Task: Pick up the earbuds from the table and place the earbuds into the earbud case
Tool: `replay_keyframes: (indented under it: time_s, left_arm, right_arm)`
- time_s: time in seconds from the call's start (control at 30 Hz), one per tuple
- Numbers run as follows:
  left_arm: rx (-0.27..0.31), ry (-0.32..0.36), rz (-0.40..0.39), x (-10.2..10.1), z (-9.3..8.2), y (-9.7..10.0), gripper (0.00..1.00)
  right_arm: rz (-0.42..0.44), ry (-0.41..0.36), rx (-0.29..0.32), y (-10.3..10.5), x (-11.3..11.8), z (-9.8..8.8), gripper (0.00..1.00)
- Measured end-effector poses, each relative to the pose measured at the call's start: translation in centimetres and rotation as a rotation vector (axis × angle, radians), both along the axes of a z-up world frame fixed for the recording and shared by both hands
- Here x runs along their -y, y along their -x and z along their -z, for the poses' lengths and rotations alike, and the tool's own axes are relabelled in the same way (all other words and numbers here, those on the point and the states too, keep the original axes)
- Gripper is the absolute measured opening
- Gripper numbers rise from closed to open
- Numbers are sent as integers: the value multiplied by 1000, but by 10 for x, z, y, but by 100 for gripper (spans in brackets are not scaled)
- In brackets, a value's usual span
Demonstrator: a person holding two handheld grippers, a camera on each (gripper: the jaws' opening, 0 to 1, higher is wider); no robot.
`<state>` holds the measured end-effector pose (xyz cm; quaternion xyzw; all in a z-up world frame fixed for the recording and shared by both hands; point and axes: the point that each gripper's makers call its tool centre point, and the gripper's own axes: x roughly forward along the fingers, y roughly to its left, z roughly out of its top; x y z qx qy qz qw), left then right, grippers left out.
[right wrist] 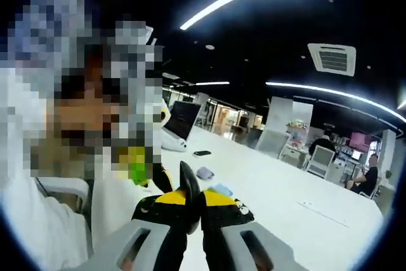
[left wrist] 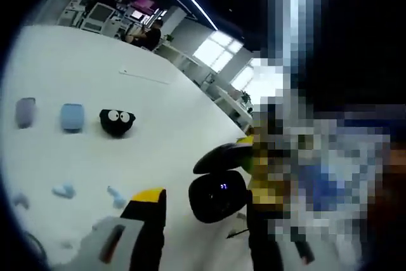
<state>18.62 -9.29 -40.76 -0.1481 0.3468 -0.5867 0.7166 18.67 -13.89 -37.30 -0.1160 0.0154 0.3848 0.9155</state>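
two grippers raised above a white table, earbuds and cases lying loose

in the left gripper view, the white table (left wrist: 158, 112) is carrying all the task items, and i am placing them relative to the black case with googly eyes (left wrist: 117, 122). beside it, on the side away from my jaw, a pale blue case (left wrist: 72, 117) is lying, and beyond that a lilac case (left wrist: 25, 112), the three forming a row. nearer to my left gripper (left wrist: 203, 233) than the black case, two light blue earbuds (left wrist: 63, 190) (left wrist: 116, 196) are resting on the table, apart from each other and apart from every case. one grey jaw with a yellow and black tip is rising from the bottom of this view; the opposite jaw is masked by mosaic, so i cannot tell whether this claw is released or clenched. a black rounded device (left wrist: 219, 196) is sitting between the jaw and the mosaic.

in the right gripper view, my right gripper (right wrist: 192, 211) is clenching with its black tips pressed together, and nothing is visible between them. just past the tips, the pale blue case (right wrist: 221, 190) and the lilac case (right wrist: 205, 172) are showing on the table (right wrist: 317, 211), with the black case (right wrist: 241, 209) peeking out beside a jaw. farther along the table a dark phone-like slab (right wrist: 202, 153) is lying flat, and a laptop (right wrist: 181, 120) is standing open.
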Motion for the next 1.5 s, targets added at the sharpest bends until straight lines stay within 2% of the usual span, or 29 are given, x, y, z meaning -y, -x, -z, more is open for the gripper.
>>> replay_keyframes:
  time_s: [0.1, 0.23, 0.37, 0.43, 0.5, 0.57, 0.67, 0.73, 0.8, 0.93, 1.07, 1.23, 1.3, 1.4, 1.5]
  left_arm:
    - [77, 34, 35, -6, -9, 6, 60]
    - [248, 61, 127, -15, -14, 21, 67]
    - [336, 95, 157, -21, -17, 29, 71]
    - [377, 105, 170, -24, -17, 32, 71]
    - [448, 99, 194, -28, -12, 35, 71]
    - [467, 92, 203, -31, -6, 38, 72]
    - [533, 89, 225, -38, 1, 41, 73]
    - [609, 34, 252, -49, 12, 39, 73]
    - [653, 3, 239, -59, 19, 36, 74]
    - [672, 31, 201, -78, 20, 31, 74]
    - [658, 74, 143, -98, 19, 20, 74]
    - [650, 71, 102, -113, 25, 9, 74]
    - [650, 57, 90, -118, 28, 7, 74]
    - [658, 1, 61, -130, 36, -4, 73]
    - [669, -44, 43, -143, 44, -14, 73]
  right_arm:
    - [-40, -45, -27, 2, -2, 0, 6]
    - [-82, -95, -61, 3, -3, -1, 6]
    - [-113, -127, -83, 4, -3, 1, 6]
    - [-156, -155, -103, 6, -5, 3, 6]
    - [-199, -184, -130, 8, -7, 7, 6]
    - [-223, -215, -151, 5, -6, 12, 6]
    - [-229, -238, -166, -1, -2, 20, 6]
    - [-240, -241, -173, -2, -1, 25, 6]
    - [-262, -236, -179, -2, 0, 32, 6]
    - [-270, -231, -230, -6, 4, 50, 6]
    - [-294, -257, -288, -7, 5, 65, 6]
    - [-309, -269, -309, -7, 4, 75, 6]
    - [-311, -240, -300, -8, 4, 83, 6]
    - [-314, -206, -296, -8, 3, 90, 6]
    - [-340, -166, -266, -5, 1, 95, 6]
